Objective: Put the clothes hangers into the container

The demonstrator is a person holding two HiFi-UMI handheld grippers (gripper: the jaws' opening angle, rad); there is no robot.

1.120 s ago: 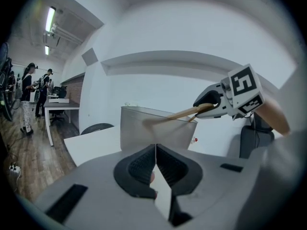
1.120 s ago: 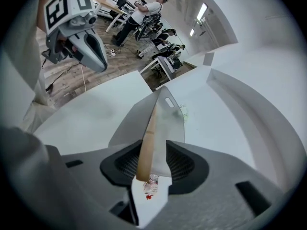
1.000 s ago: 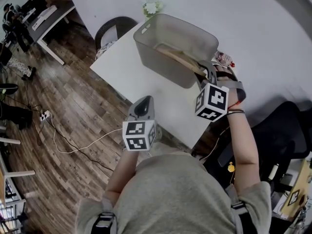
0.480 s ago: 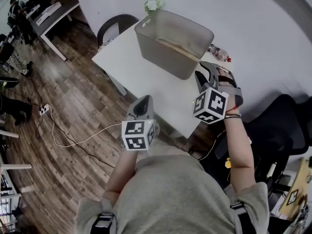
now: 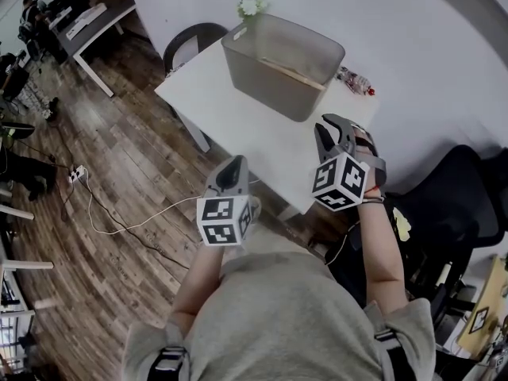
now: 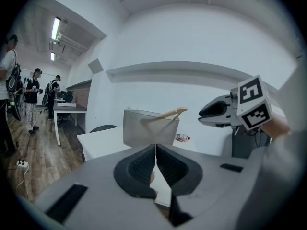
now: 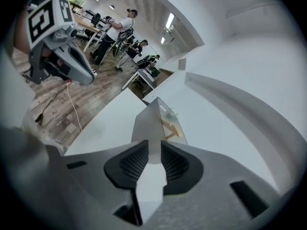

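Hanger [image 5: 298, 71] lay in the container [image 5: 266, 90]; right tongs [image 5: 329, 124] were closing empty, left tongs [image 5: 236, 163] sat shut; withdrawal, I judged, should clear its rim.

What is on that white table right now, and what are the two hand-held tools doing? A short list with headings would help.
Table: white table over a wood floor
Container: grey container standing on the table's far part
Inside it: wooden hanger, one end poking above the rim
Beside it: small bottle lying on the table
Left gripper: jaws together, holding nothing
Right gripper: jaws closing, nothing between them
Both grippers: held short of the container, touching nothing
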